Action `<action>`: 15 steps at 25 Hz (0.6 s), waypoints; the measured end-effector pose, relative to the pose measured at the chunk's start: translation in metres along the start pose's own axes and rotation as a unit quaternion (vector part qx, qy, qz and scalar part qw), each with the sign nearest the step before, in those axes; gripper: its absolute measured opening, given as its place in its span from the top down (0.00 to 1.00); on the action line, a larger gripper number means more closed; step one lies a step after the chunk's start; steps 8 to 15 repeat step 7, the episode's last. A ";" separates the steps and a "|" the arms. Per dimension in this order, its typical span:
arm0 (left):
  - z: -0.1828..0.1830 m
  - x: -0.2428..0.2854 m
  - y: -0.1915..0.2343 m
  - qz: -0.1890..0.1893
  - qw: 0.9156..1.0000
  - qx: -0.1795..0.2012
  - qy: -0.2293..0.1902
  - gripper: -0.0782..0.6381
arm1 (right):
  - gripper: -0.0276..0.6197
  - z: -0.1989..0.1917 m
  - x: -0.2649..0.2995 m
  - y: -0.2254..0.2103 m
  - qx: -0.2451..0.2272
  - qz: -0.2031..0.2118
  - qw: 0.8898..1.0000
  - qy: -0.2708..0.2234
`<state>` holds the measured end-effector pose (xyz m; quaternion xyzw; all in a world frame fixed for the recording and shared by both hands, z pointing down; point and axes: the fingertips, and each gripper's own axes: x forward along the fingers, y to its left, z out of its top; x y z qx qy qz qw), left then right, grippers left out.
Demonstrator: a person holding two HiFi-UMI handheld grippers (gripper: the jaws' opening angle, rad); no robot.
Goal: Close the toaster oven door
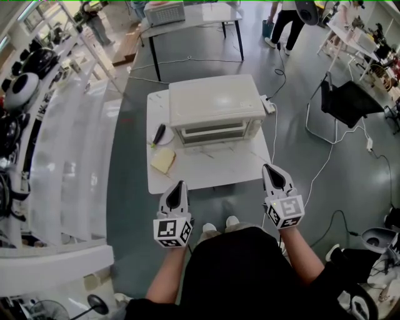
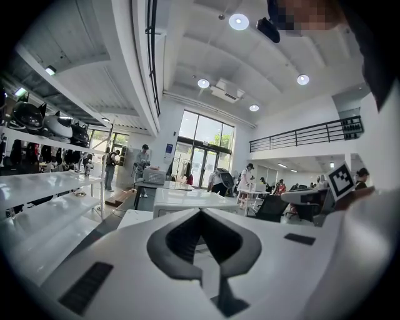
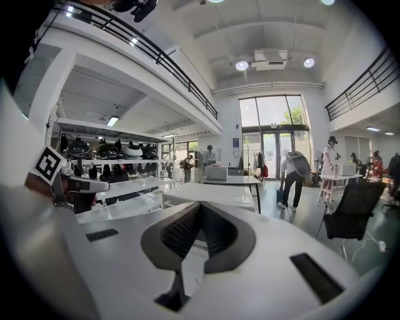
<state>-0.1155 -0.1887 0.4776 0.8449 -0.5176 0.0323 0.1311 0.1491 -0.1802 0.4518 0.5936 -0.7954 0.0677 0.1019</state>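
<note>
The white toaster oven (image 1: pixel 215 106) stands on a small white table (image 1: pixel 206 175), its front facing me. Its door (image 1: pixel 212 132) looks upright against the front. My left gripper (image 1: pixel 180 185) hangs at the table's near edge, left of the oven, shut and empty. My right gripper (image 1: pixel 273 169) hovers off the table's near right corner, also shut with nothing in it. Neither touches the oven. The left gripper view shows the closed tips (image 2: pixel 200 212) pointing toward the oven (image 2: pixel 187 201). The right gripper view shows its tips (image 3: pixel 199 205) together below the oven's top (image 3: pixel 209 194).
A slice of bread (image 1: pixel 163 160) and a black-handled utensil (image 1: pixel 158 134) lie on the table left of the oven. White shelves (image 1: pixel 69 156) run along the left. A black chair (image 1: pixel 350 103) and a floor cable (image 1: pixel 325 162) are to the right. Another table (image 1: pixel 187 15) stands behind.
</note>
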 end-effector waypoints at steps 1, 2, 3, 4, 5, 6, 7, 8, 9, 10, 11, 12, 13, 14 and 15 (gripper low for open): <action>0.000 -0.001 0.001 0.000 1.000 0.000 0.000 0.87 | 0.92 0.000 0.001 0.002 -0.001 0.000 1.000 0.000; 0.000 -0.001 0.003 0.000 1.000 0.001 0.000 0.87 | 0.92 0.000 0.002 0.003 -0.002 0.001 1.000 0.001; 0.000 -0.002 0.004 0.000 1.000 0.000 0.000 0.87 | 0.92 0.000 0.003 0.005 -0.004 0.002 1.000 0.001; 0.000 -0.002 0.006 0.000 1.000 0.000 -0.001 0.87 | 0.92 0.000 0.003 0.007 -0.005 0.002 1.000 0.001; 0.000 -0.003 0.008 0.000 1.000 0.000 -0.001 0.87 | 0.92 0.000 0.004 0.009 -0.005 0.002 1.000 0.001; 0.001 -0.003 0.010 0.000 1.000 0.000 -0.001 0.87 | 0.92 0.000 0.005 0.010 -0.004 0.002 1.000 0.001; 0.001 -0.004 0.012 0.000 1.000 0.000 -0.001 0.87 | 0.92 0.000 0.006 0.012 -0.003 0.003 1.000 0.001; 0.001 -0.004 0.012 0.000 1.000 0.000 -0.001 0.87 | 0.92 0.000 0.006 0.012 -0.003 0.003 1.000 0.001; 0.001 -0.004 0.012 0.000 1.000 0.000 -0.001 0.87 | 0.92 0.000 0.006 0.012 -0.003 0.003 1.000 0.001; 0.001 -0.004 0.012 0.000 1.000 0.000 -0.001 0.87 | 0.92 0.000 0.006 0.012 -0.003 0.003 1.000 0.001; 0.001 -0.004 0.012 0.000 1.000 0.000 -0.001 0.87 | 0.92 0.000 0.006 0.012 -0.003 0.003 1.000 0.001; 0.001 -0.004 0.012 0.000 1.000 0.000 -0.001 0.87 | 0.92 0.000 0.006 0.012 -0.003 0.003 1.000 0.001; 0.001 -0.004 0.012 0.000 1.000 0.000 -0.001 0.87 | 0.92 0.000 0.006 0.012 -0.003 0.003 1.000 0.001; 0.001 -0.004 0.012 0.000 1.000 0.000 -0.001 0.87 | 0.92 0.000 0.006 0.012 -0.003 0.003 1.000 0.001; 0.001 -0.004 0.012 0.000 1.000 0.000 -0.001 0.87 | 0.92 0.000 0.006 0.012 -0.003 0.003 1.000 0.001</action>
